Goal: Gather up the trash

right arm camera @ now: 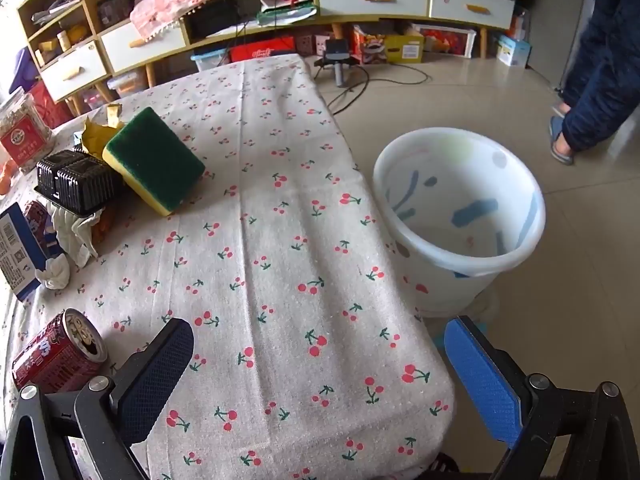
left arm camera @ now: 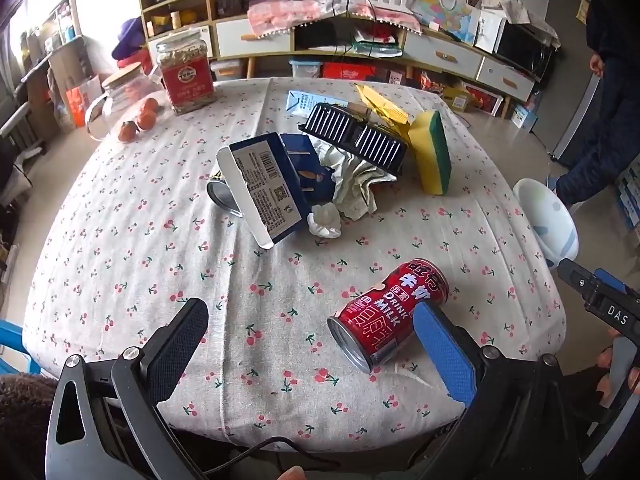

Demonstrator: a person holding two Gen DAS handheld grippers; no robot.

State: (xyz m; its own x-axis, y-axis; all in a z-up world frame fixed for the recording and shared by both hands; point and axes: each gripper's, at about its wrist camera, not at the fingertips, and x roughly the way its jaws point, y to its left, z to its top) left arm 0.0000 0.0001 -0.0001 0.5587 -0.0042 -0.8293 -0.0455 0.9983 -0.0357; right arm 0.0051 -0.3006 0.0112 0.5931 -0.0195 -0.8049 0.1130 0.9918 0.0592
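A red milk can [left arm camera: 390,312] lies on its side on the cherry-print tablecloth [left arm camera: 160,240], just ahead of my left gripper's [left arm camera: 316,322] blue finger. The left gripper is open and empty. Further back is a pile: a blue carton [left arm camera: 266,190], a crumpled tissue [left arm camera: 325,221], a crumpled wrapper [left arm camera: 356,184], a black plastic tray [left arm camera: 356,136], yellow paper [left arm camera: 380,106] and a yellow-green sponge [left arm camera: 434,152]. My right gripper [right arm camera: 320,354] is open and empty over the table's right edge. The can [right arm camera: 56,354] lies to its left. A white bin [right arm camera: 460,216] stands on the floor beside the table.
A jar with a red label [left arm camera: 186,72], a glass jar [left arm camera: 124,88] and small oranges [left arm camera: 138,122] stand at the table's far left. A person [right arm camera: 600,60] stands on the floor at the right. Shelves and drawers [left arm camera: 360,40] line the back wall.
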